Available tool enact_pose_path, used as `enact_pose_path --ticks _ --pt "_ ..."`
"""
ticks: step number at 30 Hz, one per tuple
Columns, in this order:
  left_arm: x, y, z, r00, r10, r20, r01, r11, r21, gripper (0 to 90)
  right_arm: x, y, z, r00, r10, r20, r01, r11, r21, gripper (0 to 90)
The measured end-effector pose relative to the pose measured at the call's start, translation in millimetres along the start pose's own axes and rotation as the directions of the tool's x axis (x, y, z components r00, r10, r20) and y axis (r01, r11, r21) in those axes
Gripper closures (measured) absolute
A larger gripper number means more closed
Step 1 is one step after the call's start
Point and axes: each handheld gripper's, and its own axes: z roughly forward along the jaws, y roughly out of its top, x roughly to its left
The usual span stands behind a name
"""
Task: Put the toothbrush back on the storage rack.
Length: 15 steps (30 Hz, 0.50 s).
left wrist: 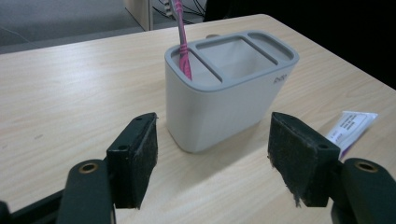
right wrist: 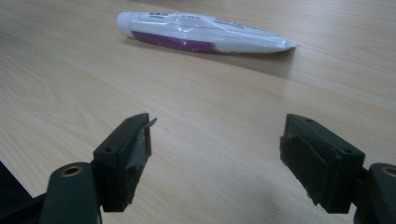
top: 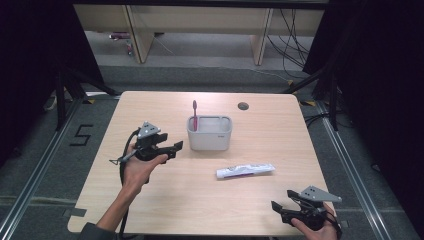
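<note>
Table: pale wood, taking up the middle of the high view, with a small round port sitting near its far edge.

Holder: grey, three compartments, standing upright just above the centre of the high view. In the left gripper view it is sitting top centre, just beyond the jaws and not between them.

Left gripper: sitting centre-left in the high view, held in a hand coming up from the bottom edge and pointing right at the holder, just beside its left wall. Jaws are standing wide apart and gripping nothing; its own view is showing bare table between the two pads.

Right gripper: waiting at the lower right of the high view, close to the table's near edge, well apart from the tube. Jaws are gaping wide too, with nothing between them in its own view.

Tube: white with a purple stripe, lying flat right of centre in the high view, below and to the right of the holder and clear of it. It is stretching across the top of the right gripper view, cap at the left.

Toothbrush: pink, standing upright in the holder's leftmost compartment in the high view, head poking above the rim.
</note>
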Motion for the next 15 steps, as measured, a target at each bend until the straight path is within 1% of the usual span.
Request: enact_pose_path --ticks 2,4,12,13,14,15 --pt "0.0 -4.3 -3.3 1.0000 -0.004 0.003 0.004 1.0000 0.004 31.6 0.0 0.2 0.4 1.0000 -0.006 -0.003 0.006 1.000 0.000 24.9" --pt "0.5 -9.8 -7.5 1.0000 -0.003 0.007 0.003 1.0000 0.006 31.1 -1.2 0.5 0.4 0.9996 -0.027 0.006 0.027 1.000 -0.009 25.0" --pt "0.0 -28.9 -20.6 0.9998 -0.002 0.019 0.002 0.9997 0.023 29.7 -1.0 1.1 1.8 0.9997 -0.023 0.011 0.023 1.000 -0.008 25.0" --pt "-0.2 -31.4 -21.7 0.9997 -0.003 0.024 0.003 0.9998 0.022 29.5 2.8 1.0 1.7 0.9994 0.031 -0.012 -0.031 0.999 0.009 25.0" --pt "-0.5 -33.8 -22.8 0.9996 -0.003 0.026 0.003 0.9998 0.021 29.5 2.5 0.7 2.8 0.9995 0.026 -0.018 -0.026 1.000 -0.002 25.0" --pt "-1.1 -36.2 -24.0 0.9997 -0.005 0.024 0.005 0.9998 0.018 29.4 0.1 1.5 2.9 0.9999 -0.007 -0.015 0.007 1.000 -0.002 25.0"
